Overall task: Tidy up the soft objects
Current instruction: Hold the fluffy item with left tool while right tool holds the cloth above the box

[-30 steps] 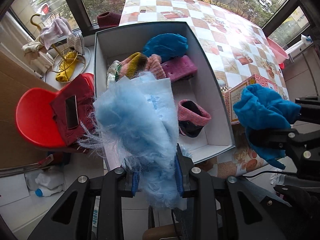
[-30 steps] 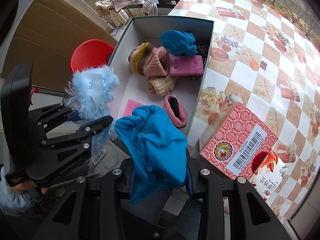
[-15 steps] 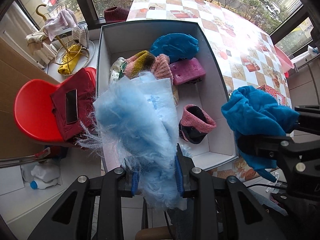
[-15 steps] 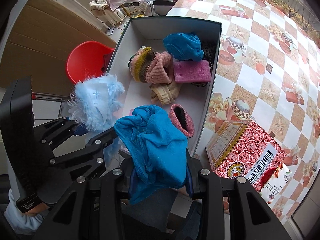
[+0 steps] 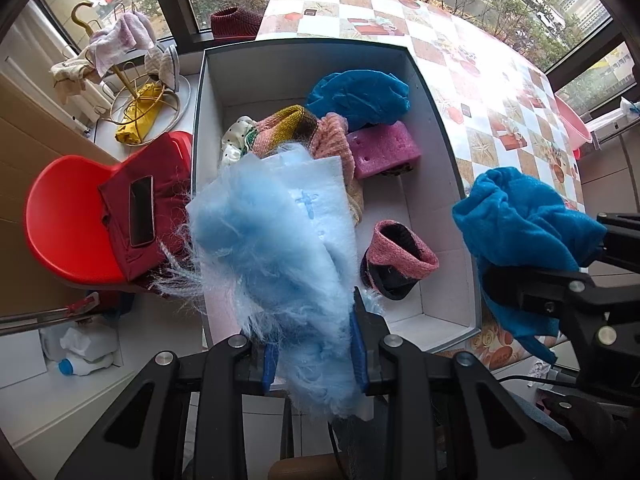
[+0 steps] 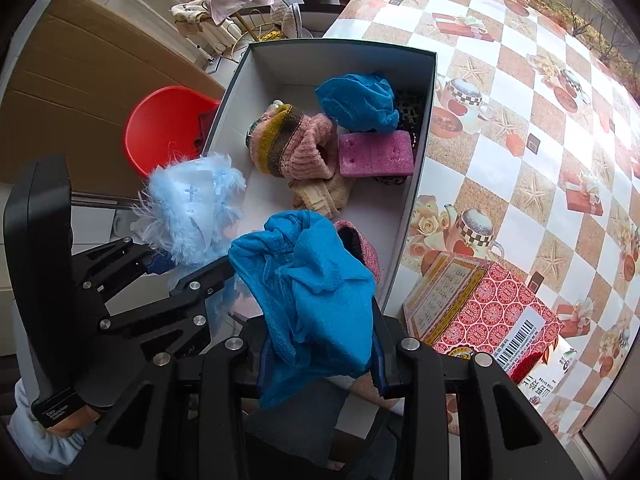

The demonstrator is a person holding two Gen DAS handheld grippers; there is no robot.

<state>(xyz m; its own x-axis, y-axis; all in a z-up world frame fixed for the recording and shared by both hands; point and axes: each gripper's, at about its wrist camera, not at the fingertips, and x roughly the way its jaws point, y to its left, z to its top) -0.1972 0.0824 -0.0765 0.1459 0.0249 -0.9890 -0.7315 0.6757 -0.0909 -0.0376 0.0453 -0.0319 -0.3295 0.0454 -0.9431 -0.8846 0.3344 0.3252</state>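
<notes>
My left gripper [image 5: 314,354] is shut on a fluffy light blue cloth [image 5: 276,256], held above the near left part of an open white box [image 5: 440,128]. My right gripper [image 6: 318,360] is shut on a crumpled bright blue cloth [image 6: 316,296], hanging over the box's near right corner [image 6: 404,224]. That bright blue cloth [image 5: 520,224] shows at the right of the left wrist view; the fluffy cloth [image 6: 192,204] shows at the left of the right wrist view. Inside the box lie a blue cloth [image 5: 360,96], a magenta sponge [image 5: 384,150], a pink and yellow knit [image 6: 292,144] and a pink sock [image 5: 400,256].
The box sits at the edge of a checkered tablecloth [image 6: 520,100]. A red patterned carton [image 6: 480,308] stands to its right. A red chair [image 5: 68,216] with a dark red garment and a phone [image 5: 141,210] is on the left, near a gold rack [image 5: 132,92] and floor bottles [image 5: 80,350].
The right gripper with the bright blue cloth has drifted left, closer to the box's near corner. The left gripper and its fluffy cloth stay almost still.
</notes>
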